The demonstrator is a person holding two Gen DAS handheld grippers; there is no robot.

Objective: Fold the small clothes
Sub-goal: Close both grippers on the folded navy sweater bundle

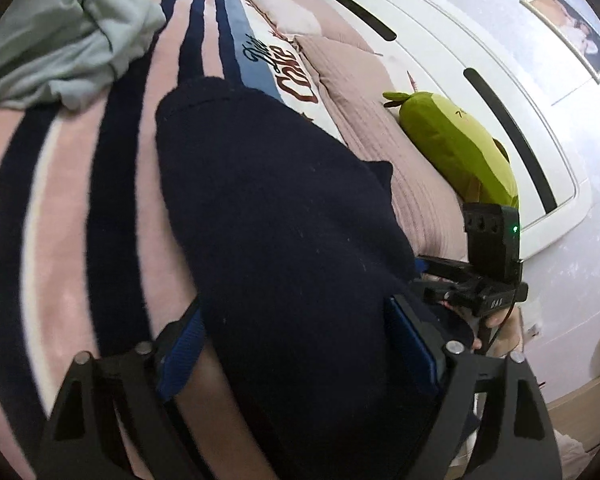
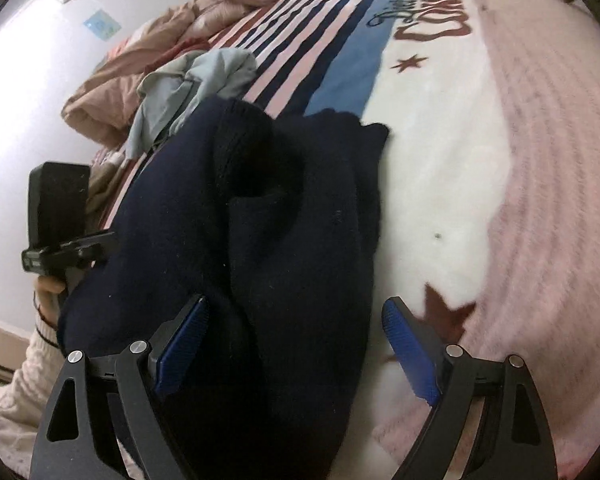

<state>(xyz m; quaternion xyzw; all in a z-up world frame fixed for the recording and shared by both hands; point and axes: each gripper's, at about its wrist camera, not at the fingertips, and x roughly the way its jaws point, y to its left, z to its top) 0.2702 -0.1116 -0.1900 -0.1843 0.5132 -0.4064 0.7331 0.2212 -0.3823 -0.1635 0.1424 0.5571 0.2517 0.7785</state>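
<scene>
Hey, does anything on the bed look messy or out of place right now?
Yes: the pale green garment lies crumpled on the striped blanket beyond the navy sweater, unfolded. The sweater itself is bunched, with a corner poking out.

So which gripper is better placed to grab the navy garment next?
Left, probably. The left gripper already has the navy garment between its open fingers; the right gripper is open with only the garment's edge inside.

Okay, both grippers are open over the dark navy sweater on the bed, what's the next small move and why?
Probably lower the right gripper and close it on the near edge of the navy sweater. Its jaws stand open astride bunched, unfolded fabric, and the left gripper also straddles the sweater without clamping it.
</scene>
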